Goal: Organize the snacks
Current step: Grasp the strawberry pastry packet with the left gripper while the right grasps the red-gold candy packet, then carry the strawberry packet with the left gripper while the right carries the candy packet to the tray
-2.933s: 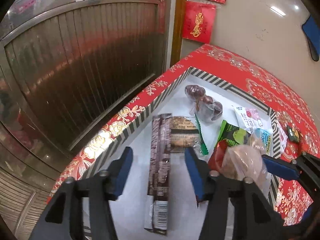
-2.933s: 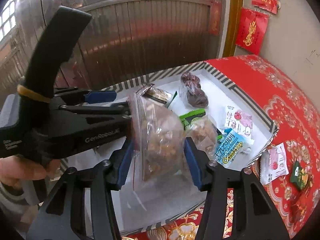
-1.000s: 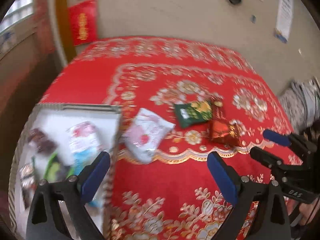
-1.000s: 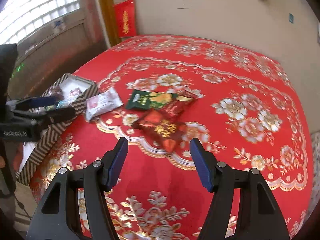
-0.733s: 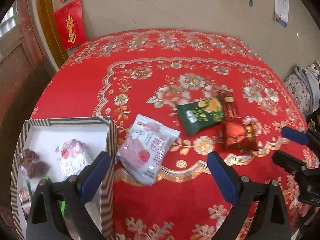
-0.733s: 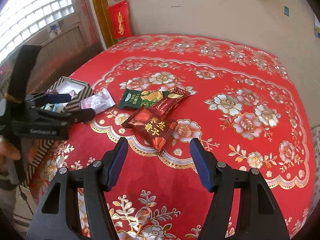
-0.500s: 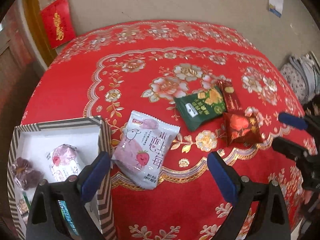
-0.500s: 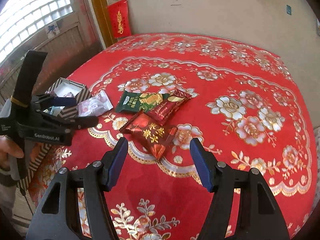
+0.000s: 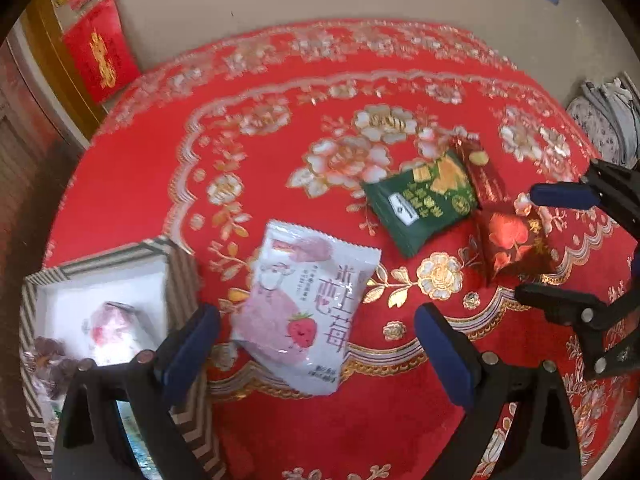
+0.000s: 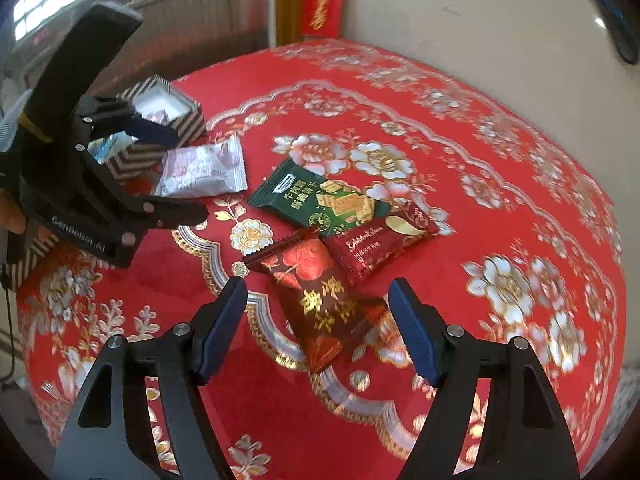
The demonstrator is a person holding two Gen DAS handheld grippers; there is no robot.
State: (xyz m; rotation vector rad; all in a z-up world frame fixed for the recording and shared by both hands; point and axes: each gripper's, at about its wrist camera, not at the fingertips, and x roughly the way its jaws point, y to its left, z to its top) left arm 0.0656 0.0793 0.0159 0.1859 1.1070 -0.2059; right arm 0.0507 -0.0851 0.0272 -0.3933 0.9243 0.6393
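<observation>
Red floral tablecloth (image 10: 500,184) covering the whole table, beige wall behind with a red hanging (image 9: 100,60) next to the door frame. Right gripper (image 10: 316,324) is spread wide and its jaws are opening right now; the dark red packet with gold lettering (image 10: 320,292) lies on the cloth between the blue pads, nothing pressing on it. Touching that packet's far end is a maroon wafer packet (image 10: 380,236), and a green cracker packet (image 10: 316,200) overlaps the maroon one just past it. Left gripper (image 9: 316,348) is also wide apart, hovering over the white and pink strawberry packet (image 9: 308,312), which lies flat on the cloth between its pads with no contact that I can see. Just to the left of that packet is the striped box (image 9: 180,280), white inside, with a pink and white packet (image 9: 112,328) and some dark wrapped snacks (image 9: 48,356) already in it. A hand (image 10: 16,216) is partly visible behind the left gripper in the right wrist view.
</observation>
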